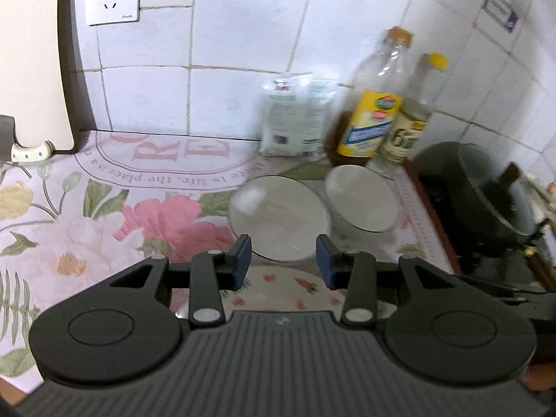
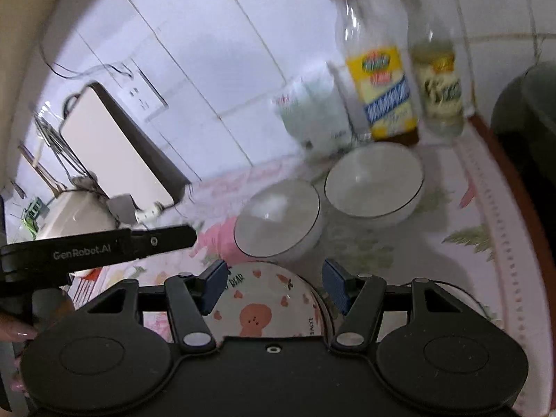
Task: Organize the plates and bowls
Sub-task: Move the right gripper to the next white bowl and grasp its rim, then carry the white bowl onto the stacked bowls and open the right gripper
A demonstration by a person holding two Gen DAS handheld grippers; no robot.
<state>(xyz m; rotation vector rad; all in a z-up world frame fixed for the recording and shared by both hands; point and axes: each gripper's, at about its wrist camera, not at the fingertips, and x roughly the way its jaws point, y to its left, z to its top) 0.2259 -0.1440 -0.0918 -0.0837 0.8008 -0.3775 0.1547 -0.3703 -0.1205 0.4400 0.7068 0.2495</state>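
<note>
In the left wrist view the left gripper (image 1: 283, 257) has its jaws half apart with nothing between them; no pad touches anything. At ten o'clock from it a cutting board (image 1: 31, 55) leans on the tiled wall; the floral cloth (image 1: 87, 215) covers the counter. At twelve o'clock, just beyond the fingertips, stands the left white bowl (image 1: 278, 215); at one o'clock, beside it, the right white bowl (image 1: 361, 201); whether the two rims touch I cannot tell. Behind them, at one o'clock, are a white pouch (image 1: 295, 118) and two bottles (image 1: 375, 121); at three o'clock a dark pot (image 1: 486, 194).

In the right wrist view the right gripper (image 2: 274, 285) stands wide and also empty; under it, at six o'clock, lies the bear plate (image 2: 264, 309), which no pad presses.

I judge that the work is between two steps: both tools are free over the dishes and nothing is carried; the white bowls are not yet stacked. The next move probably calls for one gripper to go down to a bowl rim, one finger inside and one outside, and close firmly; the glazed rim may slip, and the bottles stand near behind.
</note>
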